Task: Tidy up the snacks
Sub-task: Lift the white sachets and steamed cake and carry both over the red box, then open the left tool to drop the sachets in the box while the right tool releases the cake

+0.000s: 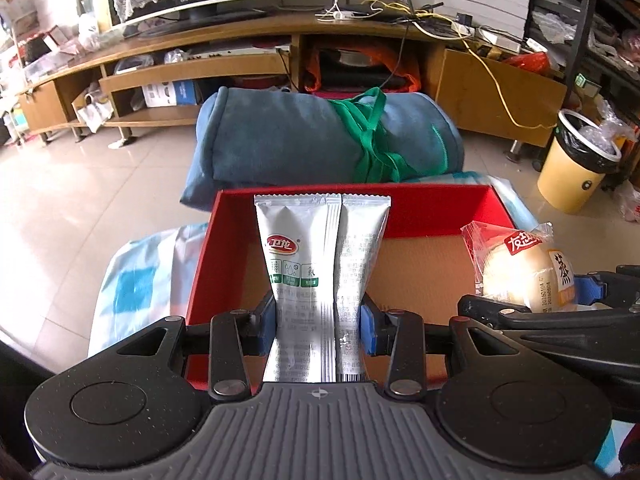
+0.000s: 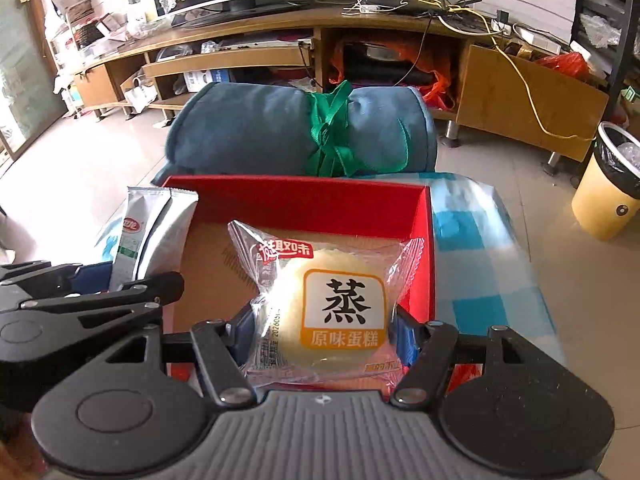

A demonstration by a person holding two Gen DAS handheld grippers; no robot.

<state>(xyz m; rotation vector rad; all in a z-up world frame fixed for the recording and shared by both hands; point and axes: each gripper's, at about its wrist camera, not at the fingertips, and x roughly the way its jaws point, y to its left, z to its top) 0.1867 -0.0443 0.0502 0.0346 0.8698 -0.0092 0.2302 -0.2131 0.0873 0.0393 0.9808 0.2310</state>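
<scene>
My left gripper (image 1: 319,322) is shut on a silver snack packet (image 1: 320,256) with a red logo, held upright over the left part of an open red box (image 1: 432,210) with a brown cardboard floor. My right gripper (image 2: 326,334) is shut on a clear-wrapped steamed cake (image 2: 328,304) with an orange label, held over the right part of the same red box (image 2: 304,202). The cake also shows at the right in the left wrist view (image 1: 528,268). The silver packet shows at the left in the right wrist view (image 2: 154,232).
The box sits on a blue-and-white checked cloth (image 2: 480,264). A rolled blue blanket (image 1: 320,140) tied with green strap lies just behind the box. A wooden TV stand (image 1: 240,64) runs along the far wall. A yellow bin (image 1: 576,160) stands at the right on the tiled floor.
</scene>
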